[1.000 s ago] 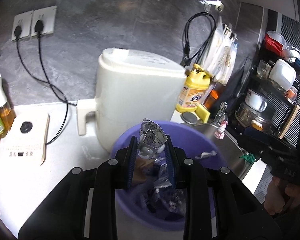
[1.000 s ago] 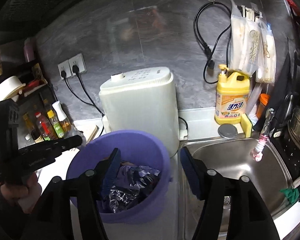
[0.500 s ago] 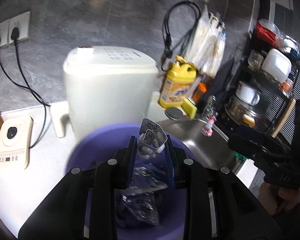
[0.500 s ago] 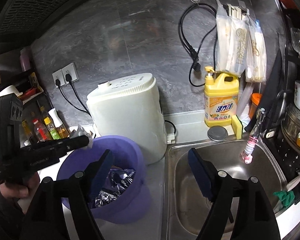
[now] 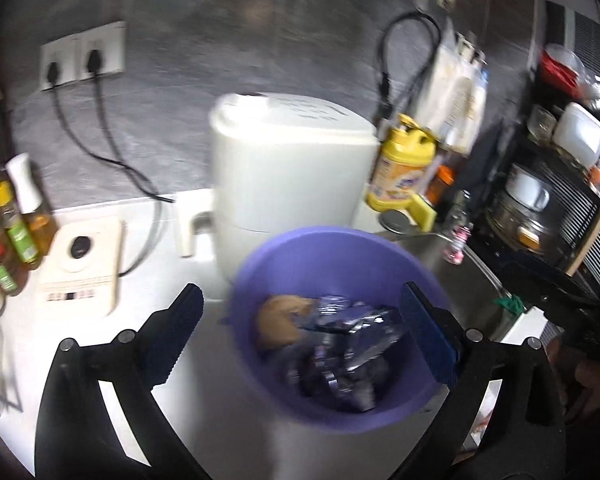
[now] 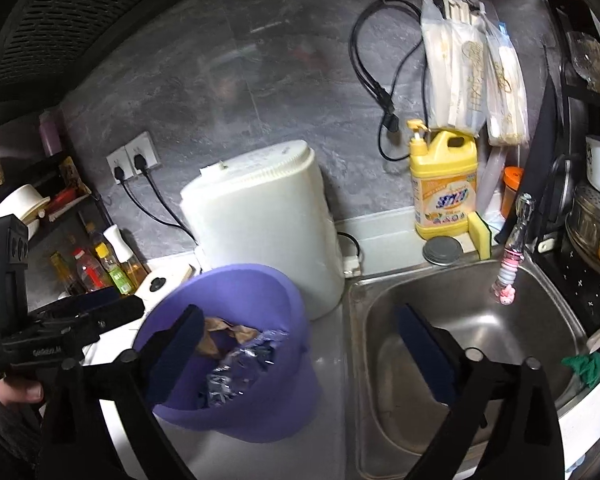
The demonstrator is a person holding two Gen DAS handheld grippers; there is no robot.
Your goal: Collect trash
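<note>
Now the left claw (image 5: 300,336) is wide open and holds nothing. Right under it sits the purple bin (image 5: 283,256), with shiny wrappers (image 5: 348,344) and brown paper (image 5: 279,316) inside. The right claw (image 6: 300,356) is wide open too, and empty. The bin is by its left finger, the sink (image 6: 452,300) under its right one.

A home kitchen: steel sink (image 6: 460,344) at 4 o'clock, dish soap (image 6: 444,196), oil bottles (image 6: 95,268) at 9, range hood (image 6: 59,16) at 11.
</note>
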